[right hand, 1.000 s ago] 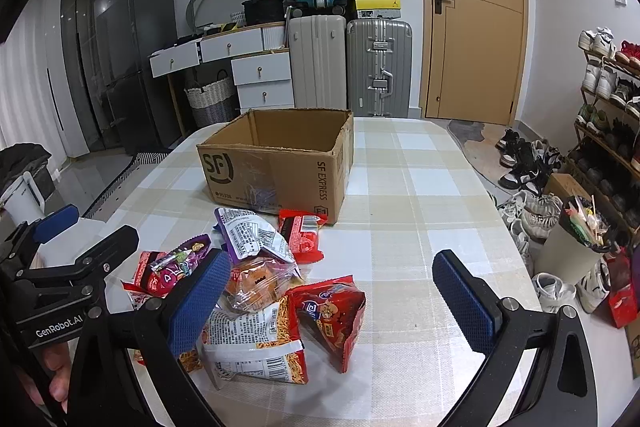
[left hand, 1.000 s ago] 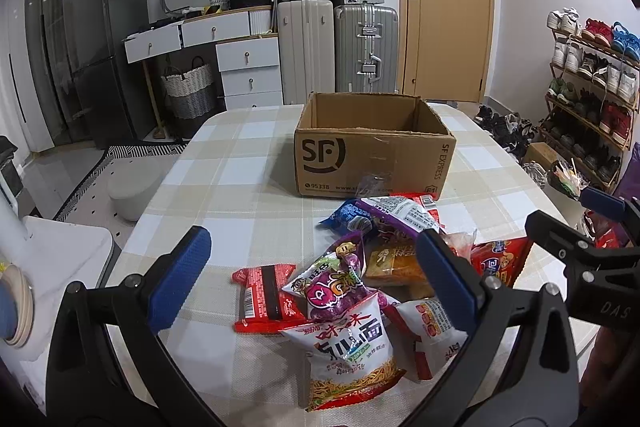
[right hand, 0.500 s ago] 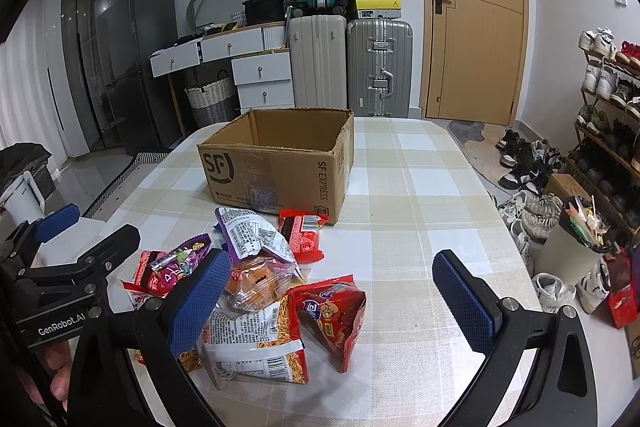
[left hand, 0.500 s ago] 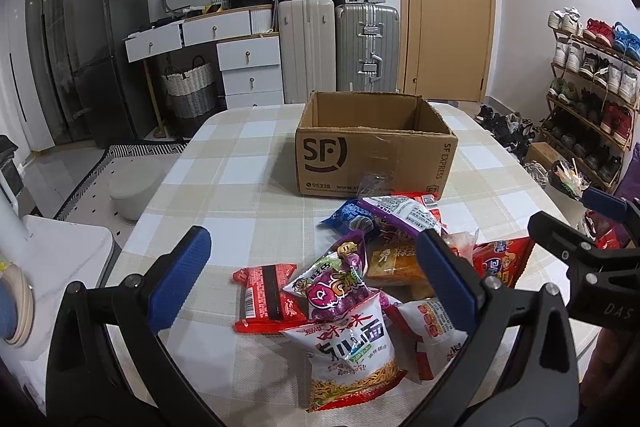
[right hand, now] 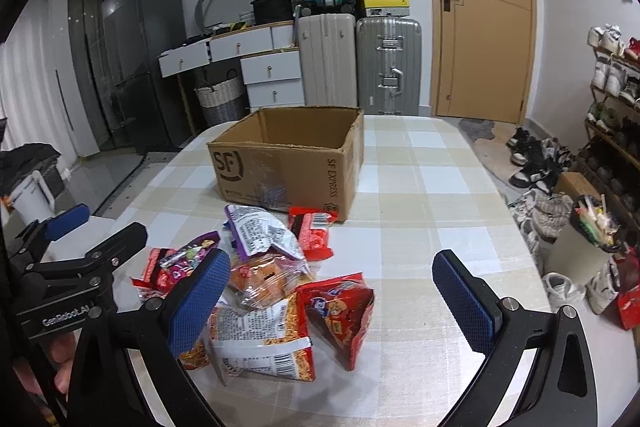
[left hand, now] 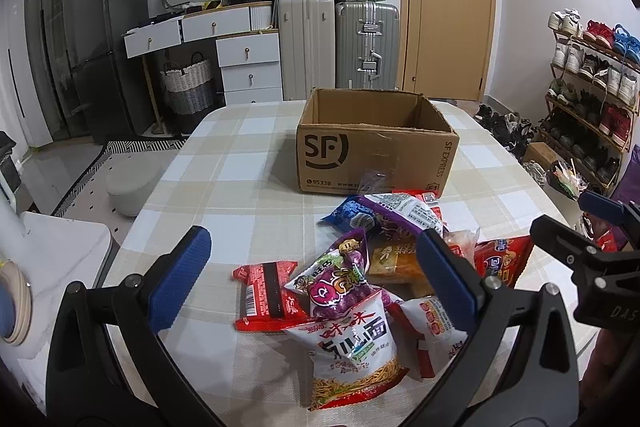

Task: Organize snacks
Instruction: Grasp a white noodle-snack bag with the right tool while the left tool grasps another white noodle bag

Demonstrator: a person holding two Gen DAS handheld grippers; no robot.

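A pile of snack packets lies on the checked tablecloth near the front edge; it also shows in the right wrist view. Behind it stands an open, empty-looking cardboard SF box, also in the right wrist view. My left gripper is open, held above the near side of the pile, over a purple packet and a white noodle packet. My right gripper is open above a red packet at the pile's right. Neither holds anything.
The table is oval with edges close on both sides. A white stool stands at the left. Suitcases, drawers and a shoe rack lie beyond. The other gripper shows at each view's edge.
Both grippers stay open and almost still; the views shift only very slightly. The snacks and the box have not moved.
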